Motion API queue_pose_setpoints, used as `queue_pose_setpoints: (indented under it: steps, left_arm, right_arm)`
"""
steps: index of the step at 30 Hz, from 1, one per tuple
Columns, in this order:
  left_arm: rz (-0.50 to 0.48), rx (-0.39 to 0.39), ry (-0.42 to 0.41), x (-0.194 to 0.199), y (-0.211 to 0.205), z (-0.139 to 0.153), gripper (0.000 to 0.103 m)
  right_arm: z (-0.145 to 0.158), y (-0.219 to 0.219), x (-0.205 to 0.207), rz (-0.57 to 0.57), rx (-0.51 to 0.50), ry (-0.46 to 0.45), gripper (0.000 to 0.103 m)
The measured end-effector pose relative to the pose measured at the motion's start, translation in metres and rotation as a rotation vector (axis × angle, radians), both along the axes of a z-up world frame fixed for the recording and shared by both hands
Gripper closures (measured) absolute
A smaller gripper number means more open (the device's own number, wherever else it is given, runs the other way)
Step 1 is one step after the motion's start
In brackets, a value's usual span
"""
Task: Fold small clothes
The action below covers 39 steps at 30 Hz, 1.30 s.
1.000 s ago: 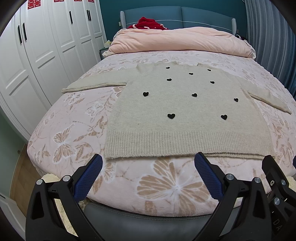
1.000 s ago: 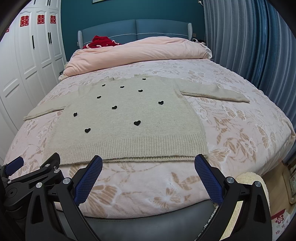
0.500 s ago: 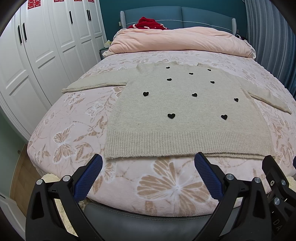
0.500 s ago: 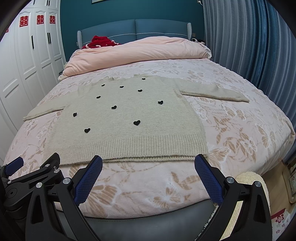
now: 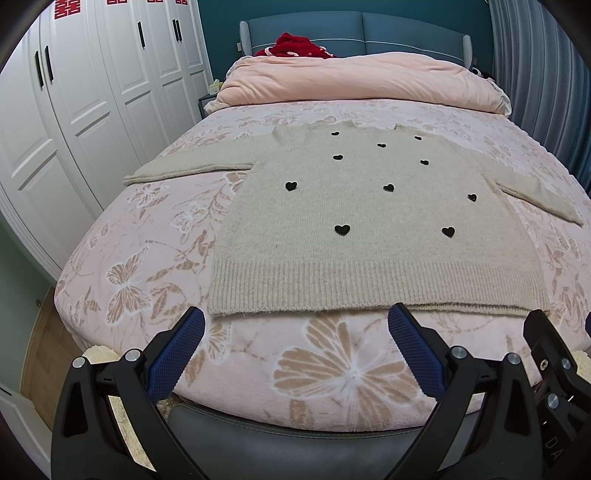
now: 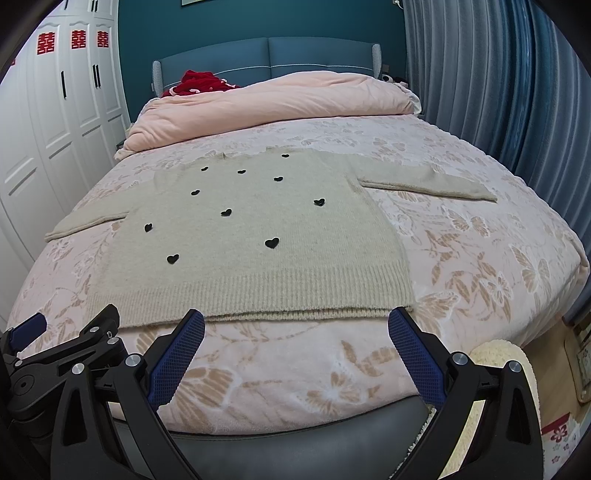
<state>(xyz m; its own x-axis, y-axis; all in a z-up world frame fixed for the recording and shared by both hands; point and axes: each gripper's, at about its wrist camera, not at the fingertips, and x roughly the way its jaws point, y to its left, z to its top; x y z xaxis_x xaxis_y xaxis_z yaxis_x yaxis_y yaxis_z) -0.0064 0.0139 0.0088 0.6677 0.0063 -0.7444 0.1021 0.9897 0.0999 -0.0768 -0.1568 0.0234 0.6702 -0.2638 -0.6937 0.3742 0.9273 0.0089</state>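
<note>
Nearest the cameras, the left gripper (image 5: 295, 347) hangs over the foot edge of the bed (image 5: 122, 288) with its blue-padded fingers (image 5: 177, 354) spread wide and nothing between them. The right gripper (image 6: 295, 347) sits just beside it on the right, likewise spread wide and empty; part of its black frame shows at the right edge of the left wrist view, and the left gripper's frame shows at the lower left of the right wrist view. Both hover above the pink butterfly-print cover, short of the cloth.

Just beyond the fingertips lies the beige sweater (image 5: 369, 221), spread flat and face up on the cover, its ribbed hem (image 5: 369, 284) nearest the grippers and running across the bed. From the left wrist the hem's left corner sits just past the left fingertip; from the right wrist the hem's right corner sits just past the right fingertip. Small black hearts dot the front. Each sleeve stretches out sideways, one toward the white wardrobe (image 5: 92, 92), the other toward the blue curtain (image 6: 498, 92).

Farther back a pink duvet (image 5: 362, 81) is bunched against the blue headboard (image 5: 369, 29), with a red garment (image 5: 295, 44) on top.
</note>
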Motion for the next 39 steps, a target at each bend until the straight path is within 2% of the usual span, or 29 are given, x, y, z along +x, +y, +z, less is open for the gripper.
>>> queue_pose_setpoints:
  steps: [9,11,14,17,23,27,30,33,34,35,36,37,38,39]
  left_arm:
    - [-0.003,-0.004,0.009,0.001,0.002,-0.002,0.006]
    - [-0.021,-0.023,0.035,0.006,0.005,-0.006,0.005]
    - [-0.021,-0.073,0.068,0.019,0.015,-0.013,0.005]
    - [0.014,-0.106,0.082,0.035,0.03,-0.019,0.005]
    - [0.068,-0.104,0.054,0.07,0.047,-0.025,0.005]
    - [0.07,-0.105,0.081,0.092,0.04,-0.034,0.005]
    - [0.066,-0.109,0.094,0.106,0.031,-0.04,0.005]
    - [0.078,-0.132,0.122,0.121,0.027,-0.049,0.005]
    - [0.083,-0.141,0.138,0.128,0.026,-0.052,0.005]
    - [0.087,-0.15,0.15,0.133,0.026,-0.055,0.005]
    - [0.089,-0.157,0.16,0.137,0.027,-0.058,0.005]
    - [0.091,-0.156,0.165,0.142,0.027,-0.061,0.005]
    - [0.091,-0.155,0.166,0.145,0.026,-0.063,0.005]
    - [0.085,-0.156,0.166,0.148,0.026,-0.063,0.005]
  right_arm:
    - [-0.002,-0.001,0.0,0.006,0.01,0.003,0.005]
    - [-0.006,-0.006,0.001,0.033,0.051,0.01,0.005]
    - [-0.02,-0.035,0.008,0.059,0.163,0.012,0.005]
    - [-0.026,-0.097,0.022,-0.023,0.24,0.0,0.005]
    - [-0.031,-0.288,0.076,-0.306,0.431,-0.066,0.005]
    - [-0.056,-0.409,0.117,-0.474,0.528,-0.106,0.005]
    - [-0.083,-0.473,0.134,-0.634,0.625,-0.14,0.008]
    - [-0.107,-0.51,0.147,-0.723,0.7,-0.163,0.01]
    - [-0.111,-0.515,0.15,-0.745,0.695,-0.174,0.011]
    - [-0.111,-0.517,0.154,-0.763,0.674,-0.199,0.018]
    - [-0.108,-0.52,0.159,-0.767,0.653,-0.225,0.031]
    - [-0.107,-0.522,0.166,-0.754,0.661,-0.234,0.075]
    - [-0.104,-0.522,0.175,-0.733,0.689,-0.241,0.089]
    - [-0.095,-0.517,0.185,-0.702,0.707,-0.294,0.089]
